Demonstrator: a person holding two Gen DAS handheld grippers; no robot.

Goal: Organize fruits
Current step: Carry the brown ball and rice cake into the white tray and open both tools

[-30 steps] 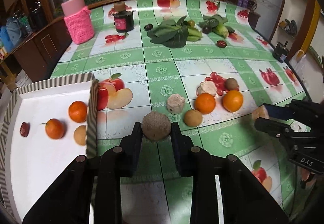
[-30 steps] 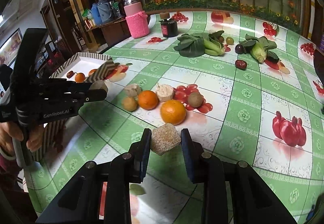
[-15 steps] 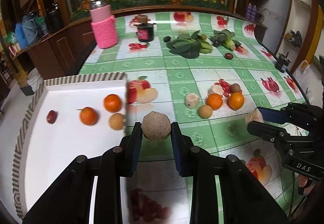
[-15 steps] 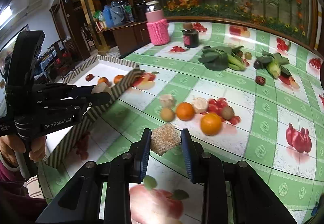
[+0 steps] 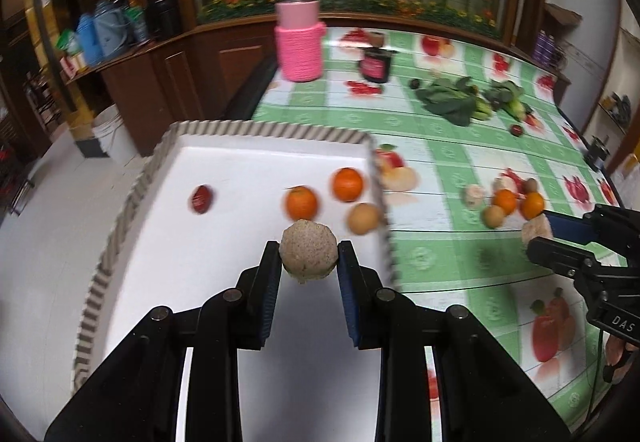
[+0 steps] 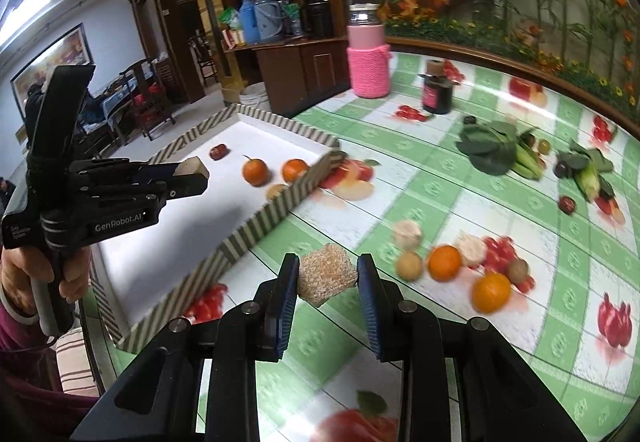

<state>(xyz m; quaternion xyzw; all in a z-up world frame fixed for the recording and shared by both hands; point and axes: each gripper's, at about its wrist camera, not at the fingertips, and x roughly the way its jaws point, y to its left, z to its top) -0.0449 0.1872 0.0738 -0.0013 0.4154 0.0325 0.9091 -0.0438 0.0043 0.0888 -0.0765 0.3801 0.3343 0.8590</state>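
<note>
My left gripper (image 5: pixel 308 256) is shut on a round speckled tan fruit (image 5: pixel 308 252) and hangs over the white tray (image 5: pixel 224 170) with its striped rim. On the tray lie two oranges (image 5: pixel 347 184), a tan fruit (image 5: pixel 363 218) and a red date (image 5: pixel 201 199). My right gripper (image 6: pixel 328 276) is shut on a blocky, sugary brown fruit piece (image 6: pixel 327 275), above the green tablecloth just right of the tray's rim (image 6: pixel 276 208). Loose on the cloth sit oranges (image 6: pixel 491 292), pale lumps (image 6: pixel 407 234), a tan fruit (image 6: pixel 409 265) and a kiwi (image 6: pixel 518 270). The left gripper (image 6: pixel 192 174) also shows in the right wrist view.
At the back of the table stand a jar in a pink knitted sleeve (image 6: pixel 368 62) and a dark jar (image 6: pixel 438 92). Leafy greens (image 6: pixel 486 148), corn (image 6: pixel 588 176) and dark small fruits lie at the back right. A hand (image 6: pixel 28 278) holds the left gripper's handle.
Both grippers have moved left with their fruits still held. The left one has gone from above the cloth to above the tray; the right one has neared the tray's rim.
</note>
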